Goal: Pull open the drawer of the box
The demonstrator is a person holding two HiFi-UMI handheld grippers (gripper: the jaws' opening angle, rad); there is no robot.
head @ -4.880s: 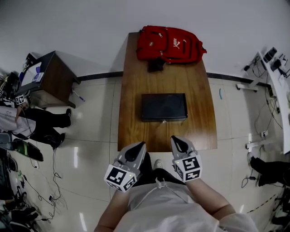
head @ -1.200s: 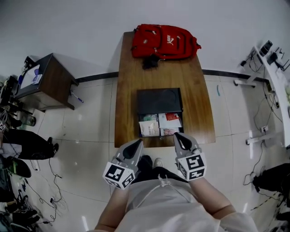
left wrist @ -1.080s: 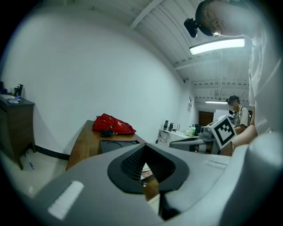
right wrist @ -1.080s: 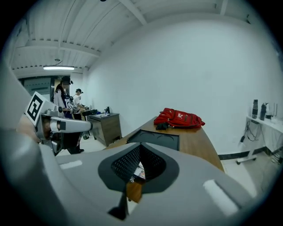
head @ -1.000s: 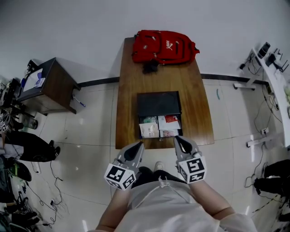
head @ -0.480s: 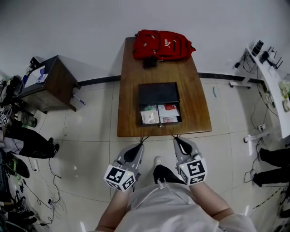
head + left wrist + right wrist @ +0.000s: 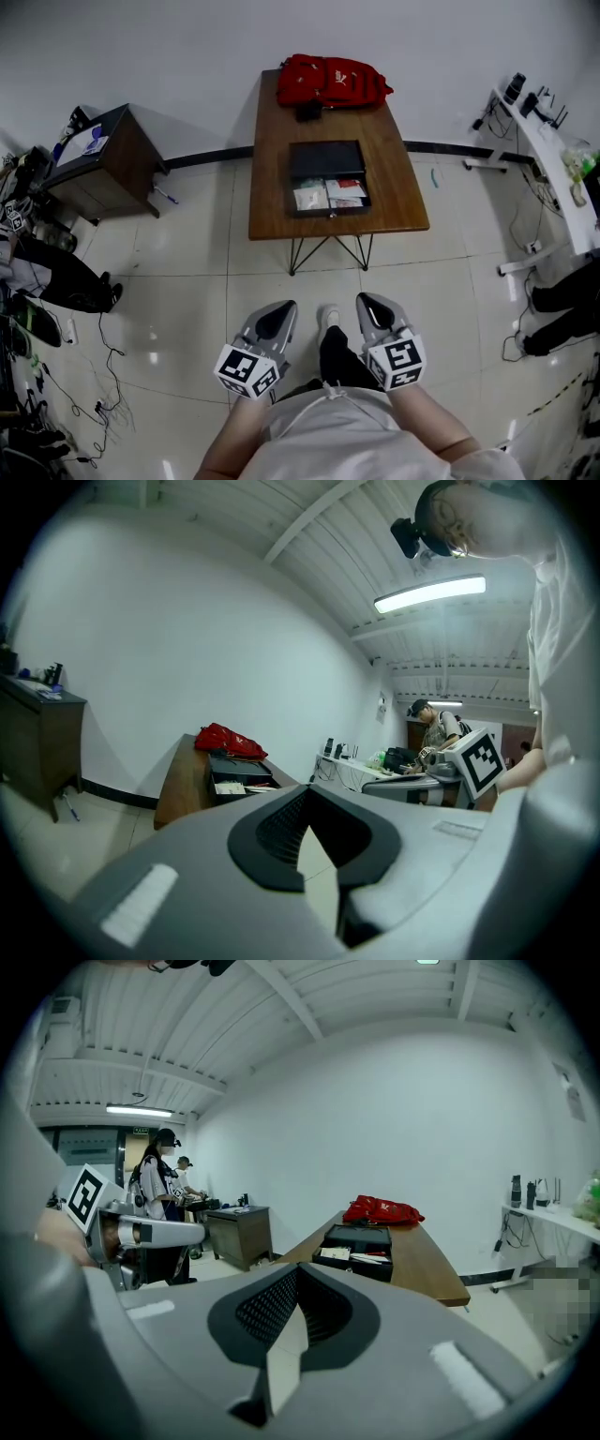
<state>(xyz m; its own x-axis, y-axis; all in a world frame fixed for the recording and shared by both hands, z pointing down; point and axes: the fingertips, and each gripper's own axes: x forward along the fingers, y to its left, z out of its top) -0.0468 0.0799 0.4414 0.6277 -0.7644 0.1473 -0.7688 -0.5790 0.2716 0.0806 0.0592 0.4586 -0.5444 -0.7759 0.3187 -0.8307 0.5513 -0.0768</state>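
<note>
The black box (image 7: 325,157) sits mid-table on the wooden table (image 7: 401,202). Its drawer (image 7: 329,198) stands pulled out toward me, with papers and packets showing inside. Both grippers hang over the tiled floor, well back from the table and touching nothing. My left gripper (image 7: 283,307) is shut and holds nothing. So is my right gripper (image 7: 364,300). In the left gripper view the box (image 7: 230,775) is small and far beyond the shut tips (image 7: 307,787). The right gripper view shows the open drawer (image 7: 354,1258) far past its own tips (image 7: 295,1267).
A red backpack (image 7: 324,80) lies at the table's far end against the wall. A dark wooden cabinet (image 7: 101,159) stands left, a white desk (image 7: 548,155) right. Cables (image 7: 56,394) trail on the floor at left, near a person's legs (image 7: 61,281).
The drawer, closed 4.9 s ago, was open by 1.2 s ago. Since then I have backed away from the table; both grippers went from its front edge to over the floor.
</note>
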